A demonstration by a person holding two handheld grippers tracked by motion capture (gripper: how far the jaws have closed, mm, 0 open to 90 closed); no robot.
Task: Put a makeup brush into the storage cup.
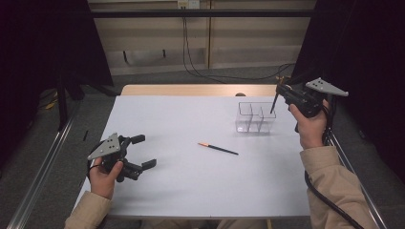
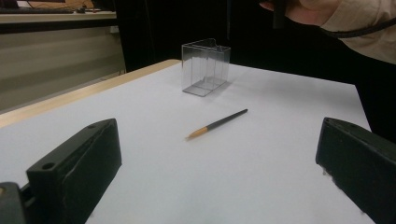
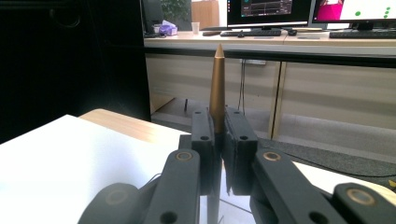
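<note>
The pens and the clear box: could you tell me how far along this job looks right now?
Nothing looks finished: the clear box holds no pen yet. In hand, the right gripper is shut on a pen, held above the box with its lower end at the rim. Left to do: lower that pen in, then fetch the second pen lying on the table; the left gripper rests open near it.

— What's around the white table [image 1: 191, 191]?

— Grey floor [image 1: 157, 76], black curtains [image 1: 47, 43] left and right, a beige panelled wall [image 1: 248, 38] on the far side with cables [image 1: 210, 71] trailing down it.

— Anything beyond?

— A desk [image 3: 280, 39] with lit monitors [image 3: 268, 11] and a keyboard [image 3: 252, 33].
</note>
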